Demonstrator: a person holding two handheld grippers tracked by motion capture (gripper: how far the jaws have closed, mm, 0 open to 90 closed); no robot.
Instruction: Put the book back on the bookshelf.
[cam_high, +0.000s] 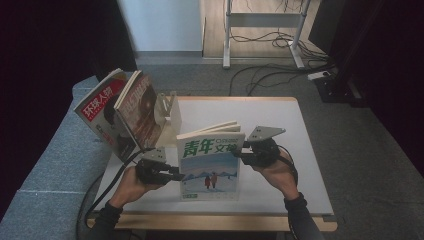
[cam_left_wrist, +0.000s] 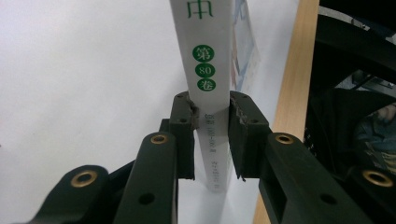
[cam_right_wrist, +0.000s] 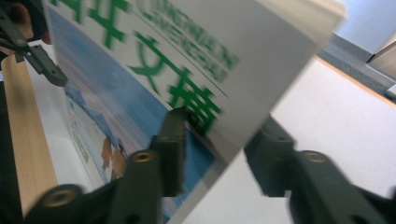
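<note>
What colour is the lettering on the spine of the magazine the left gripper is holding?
Green, on a white spine; some characters are white inside green circles. The left gripper view shows it best.

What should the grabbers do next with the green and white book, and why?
Probably carry the book toward the wooden rack, where two magazines already lean. The left gripper is clamped on its spine, and the book stands upright on the table. The right gripper has its jaws around the far edge without pressing, so the left one would likely do the carrying.
</note>
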